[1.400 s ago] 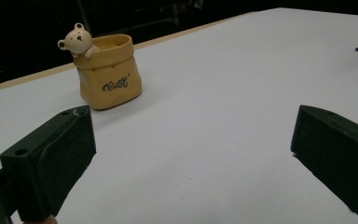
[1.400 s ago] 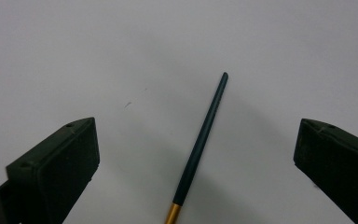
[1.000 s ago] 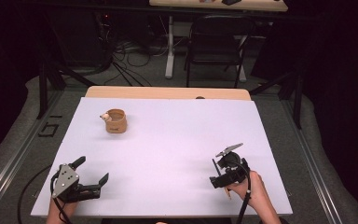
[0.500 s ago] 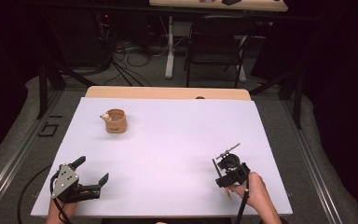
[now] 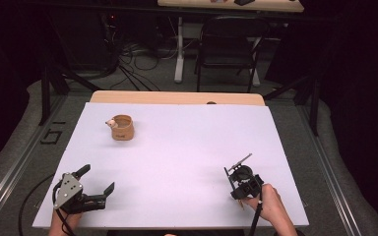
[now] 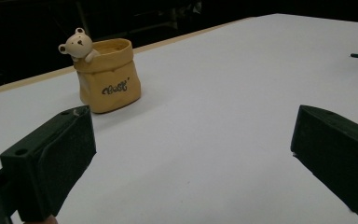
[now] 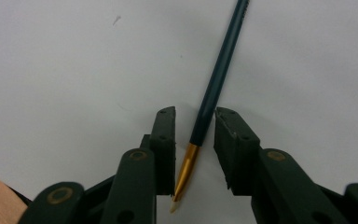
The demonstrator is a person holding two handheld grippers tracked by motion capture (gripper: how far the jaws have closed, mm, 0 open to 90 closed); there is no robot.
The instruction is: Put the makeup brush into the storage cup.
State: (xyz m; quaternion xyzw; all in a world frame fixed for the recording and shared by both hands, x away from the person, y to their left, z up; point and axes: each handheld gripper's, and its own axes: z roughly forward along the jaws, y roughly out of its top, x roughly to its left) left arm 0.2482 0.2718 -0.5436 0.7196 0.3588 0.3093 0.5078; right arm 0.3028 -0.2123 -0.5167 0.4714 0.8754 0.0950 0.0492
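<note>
Right hand-held gripper [image 7: 193, 122], jaws just closing but not yet pinching, straddling a dark-green paintbrush [image 7: 216, 88] flat on the white tabletop [image 5: 177, 147], well apart from the bear-trimmed pot [image 5: 122, 127]; squeeze squarely above the gold ferrule.

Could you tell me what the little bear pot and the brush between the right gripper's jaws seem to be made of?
Bear pot: probably glazed ceramic moulded like a folded paper bag; matte mustard surface, stiff creases. Brush: handle looks like dark teal painted wood or plastic with a slight sheen; its shiny gold collar is likely metal.
</note>
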